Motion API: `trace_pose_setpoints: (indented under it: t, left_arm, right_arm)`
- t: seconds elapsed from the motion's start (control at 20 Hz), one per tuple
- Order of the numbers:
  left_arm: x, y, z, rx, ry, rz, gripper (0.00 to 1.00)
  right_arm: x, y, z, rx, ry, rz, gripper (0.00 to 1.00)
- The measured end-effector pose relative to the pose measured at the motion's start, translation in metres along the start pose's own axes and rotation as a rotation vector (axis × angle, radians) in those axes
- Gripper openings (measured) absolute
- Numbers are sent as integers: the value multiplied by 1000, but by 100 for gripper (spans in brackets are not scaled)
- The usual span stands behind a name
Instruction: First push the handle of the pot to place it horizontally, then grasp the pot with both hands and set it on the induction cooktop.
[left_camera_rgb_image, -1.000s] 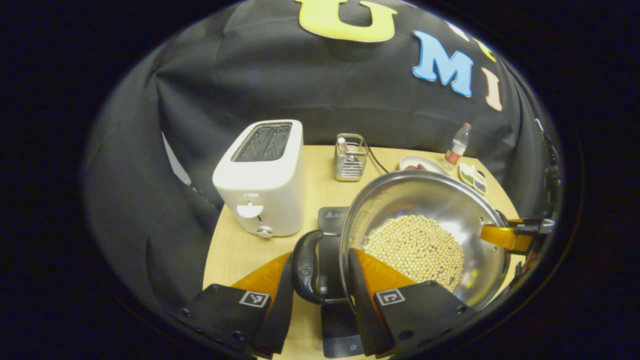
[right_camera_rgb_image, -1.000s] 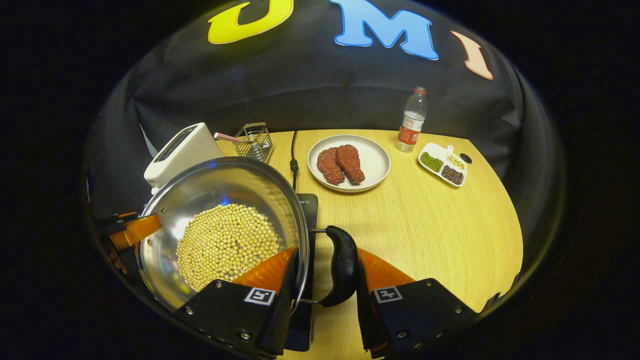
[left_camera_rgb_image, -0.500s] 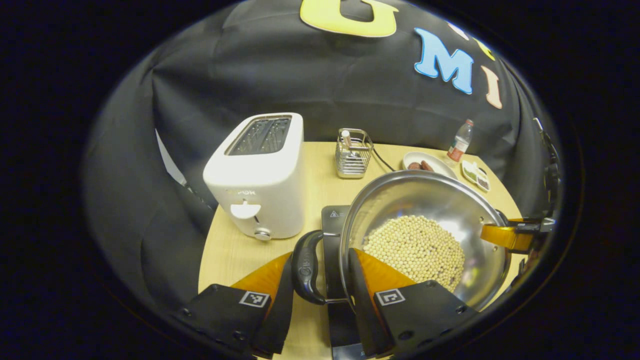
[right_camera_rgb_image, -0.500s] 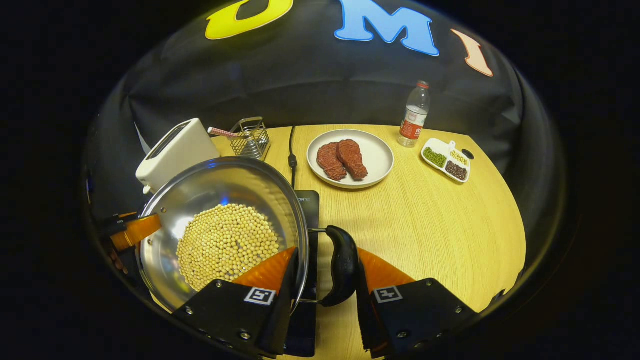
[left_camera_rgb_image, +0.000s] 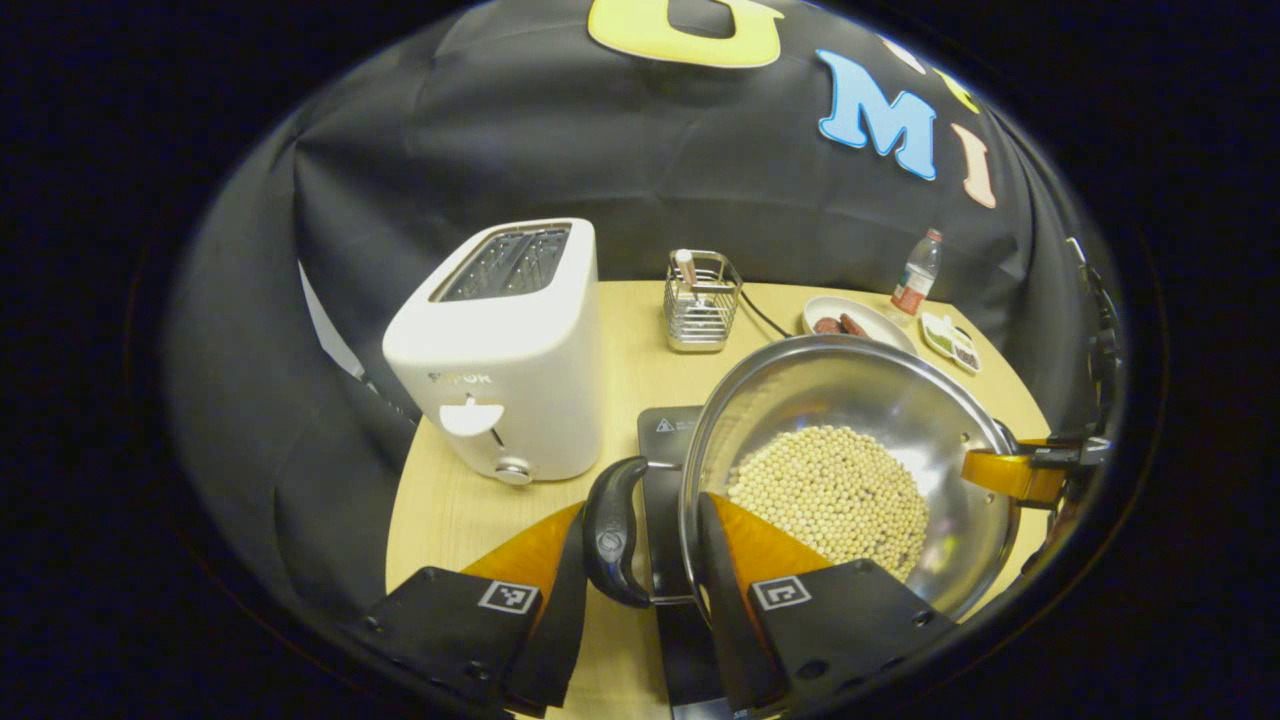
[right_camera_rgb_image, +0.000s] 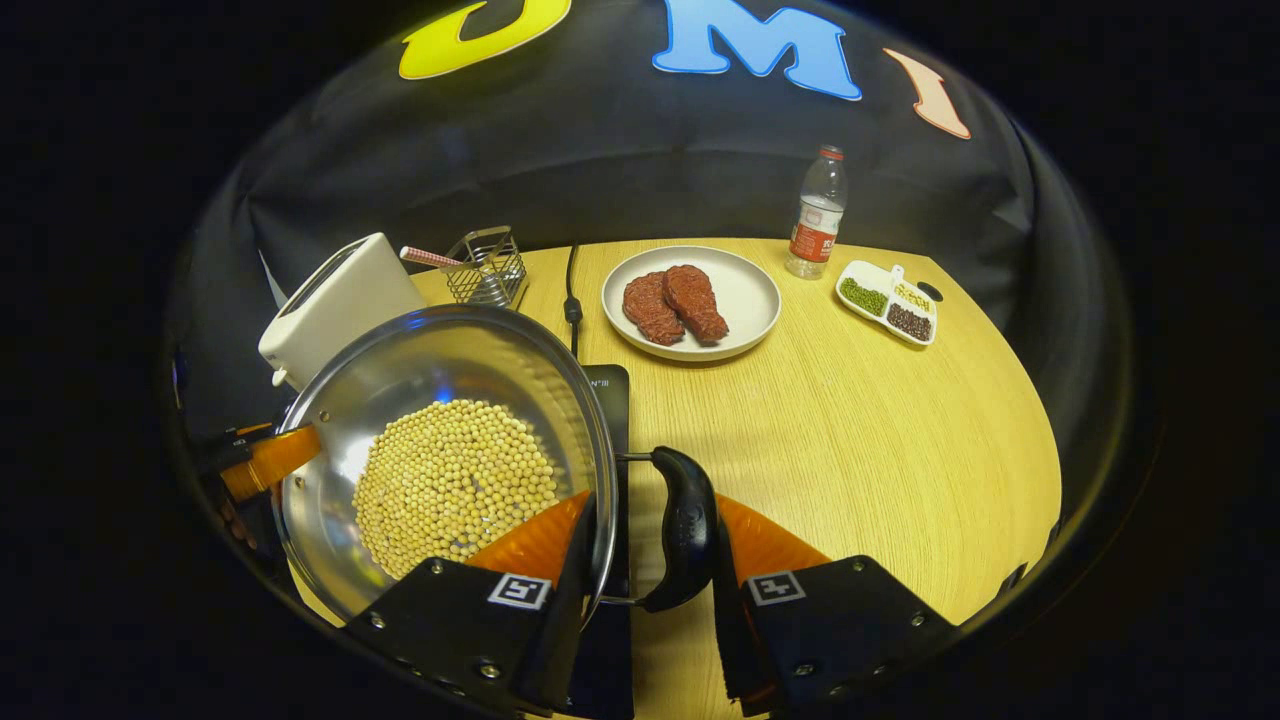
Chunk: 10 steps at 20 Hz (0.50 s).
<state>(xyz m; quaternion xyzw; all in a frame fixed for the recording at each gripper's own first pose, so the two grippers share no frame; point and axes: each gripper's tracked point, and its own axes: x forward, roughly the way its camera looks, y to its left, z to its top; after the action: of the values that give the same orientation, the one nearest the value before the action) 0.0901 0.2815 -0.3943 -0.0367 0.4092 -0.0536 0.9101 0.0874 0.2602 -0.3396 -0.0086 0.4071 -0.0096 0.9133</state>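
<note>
Each hand-held gripper, left (left_camera_rgb_image: 640, 560) and right (right_camera_rgb_image: 650, 560), is clamped on a black side handle (left_camera_rgb_image: 612, 532), holding the soybean-filled pot (left_camera_rgb_image: 850, 470) above the induction cooktop (left_camera_rgb_image: 668, 436) near the surface's front edge. Uneven lowering could tip the beans (right_camera_rgb_image: 455, 485) out.

toaster (left_camera_rgb_image: 505, 345) | wire caddy (left_camera_rgb_image: 700, 315) | plate of steaks (right_camera_rgb_image: 692, 301) | bottle (right_camera_rgb_image: 815, 215) | divided dish (right_camera_rgb_image: 888, 303)

Left claw (left_camera_rgb_image: 640, 560) around pot (left_camera_rgb_image: 850, 470) handle (left_camera_rgb_image: 612, 532), beside toaster (left_camera_rgb_image: 500, 350).
</note>
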Motion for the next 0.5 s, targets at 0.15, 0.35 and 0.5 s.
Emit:
trace_pose_setpoints:
  t: [0.15,0.35,0.5]
  left_arm:
    - [1,1,1,-4,-2,-1,60]
    - [2,3,5,-10,-21,-9,61]
    - [-5,5,10,-33,-54,6,63]
  right_arm:
    - [-1,0,0,5,-7,-2,57]
    - [0,3,0,22,-15,-4,57]
    - [3,4,4,22,-31,12,57]
